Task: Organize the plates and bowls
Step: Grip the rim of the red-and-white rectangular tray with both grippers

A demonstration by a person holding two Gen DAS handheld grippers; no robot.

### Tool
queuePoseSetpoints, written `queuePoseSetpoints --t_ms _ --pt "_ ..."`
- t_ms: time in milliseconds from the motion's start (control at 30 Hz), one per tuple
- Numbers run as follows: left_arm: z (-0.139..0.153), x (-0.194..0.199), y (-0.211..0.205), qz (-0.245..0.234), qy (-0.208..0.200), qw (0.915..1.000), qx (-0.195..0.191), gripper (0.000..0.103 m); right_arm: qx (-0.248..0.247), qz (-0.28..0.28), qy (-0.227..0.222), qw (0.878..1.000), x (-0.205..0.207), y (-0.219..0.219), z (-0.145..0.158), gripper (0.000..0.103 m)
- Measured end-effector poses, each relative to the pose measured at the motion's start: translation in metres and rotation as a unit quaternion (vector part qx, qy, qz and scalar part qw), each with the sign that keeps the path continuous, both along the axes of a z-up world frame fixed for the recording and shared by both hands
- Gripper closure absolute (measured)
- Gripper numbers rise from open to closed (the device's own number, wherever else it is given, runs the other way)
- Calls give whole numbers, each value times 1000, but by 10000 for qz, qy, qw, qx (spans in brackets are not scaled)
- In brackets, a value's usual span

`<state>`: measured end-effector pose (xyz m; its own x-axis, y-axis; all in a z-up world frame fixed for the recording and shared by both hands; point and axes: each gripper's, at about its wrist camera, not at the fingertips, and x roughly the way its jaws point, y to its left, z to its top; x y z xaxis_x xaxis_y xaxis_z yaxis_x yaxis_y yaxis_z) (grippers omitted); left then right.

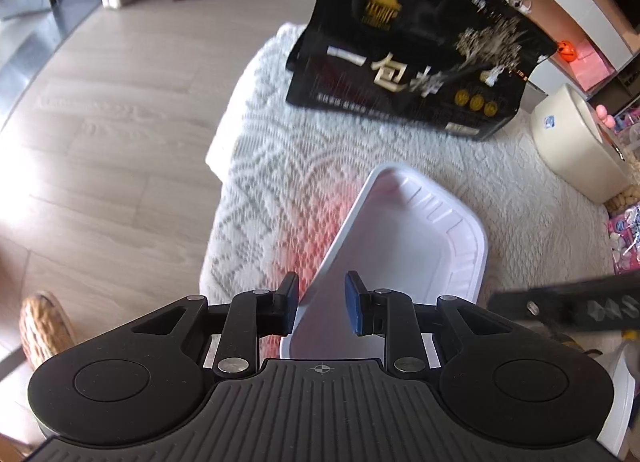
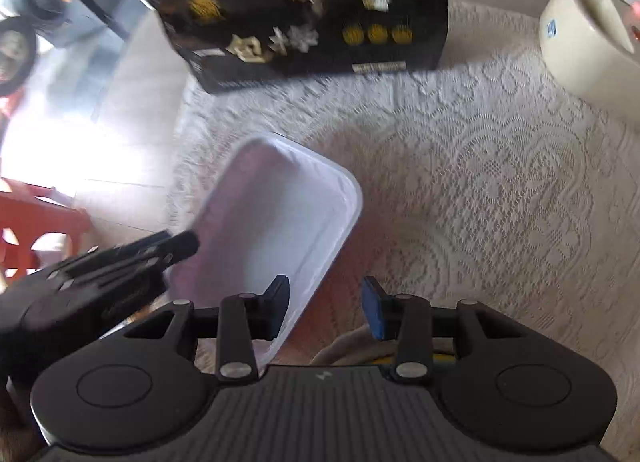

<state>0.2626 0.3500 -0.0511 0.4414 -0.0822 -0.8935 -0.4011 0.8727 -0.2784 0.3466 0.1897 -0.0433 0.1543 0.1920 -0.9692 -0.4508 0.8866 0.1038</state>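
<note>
A white rectangular foam tray [image 1: 404, 246] hangs tilted above the lace tablecloth. My left gripper [image 1: 322, 304] has its fingers on either side of the tray's near edge and holds it. The same tray [image 2: 272, 221] shows in the right wrist view, with the left gripper [image 2: 120, 278] at its left edge. My right gripper [image 2: 326, 308] is open and empty; its left finger lies over the tray's near right rim.
A black printed box [image 1: 412, 45] stands at the back of the table [image 2: 480, 165]. A cream ceramic container [image 1: 576, 141] lies at the right. The table's left edge drops to a wooden floor [image 1: 100, 141]. A pale curved object [image 2: 352, 350] lies under my right gripper.
</note>
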Motion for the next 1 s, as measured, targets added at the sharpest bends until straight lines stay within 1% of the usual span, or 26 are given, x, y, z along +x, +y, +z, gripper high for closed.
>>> queuePoseSetpoints --t_ms 100,167,433,567,667,833,1000 --pt "-1 -1 4 63 -59 9998 -164 75 -475 47 95 9988 13 19 -17 63" --pt "-3 0 3 1 -15 9997 -242 75 -707 -56 201 9973 21 27 -27 63" --pt "-16 5 5 -66 261 9977 -627 77 -968 45 538 9938 23 49 -58 63" --pt "-21 4 8 -7 345 9958 -845 78 -1050 228 399 9934 19 59 -65 63" --pt "-23 2 12 82 354 9948 -956 79 -995 240 340 9942 16 58 -65 64" --pt "-21 -2 14 108 233 9925 -1191 80 -823 232 149 9962 10 53 -53 64" --pt "-2 -13 15 191 -42 9929 -1173 80 -471 251 -19 9986 2 43 -31 64"
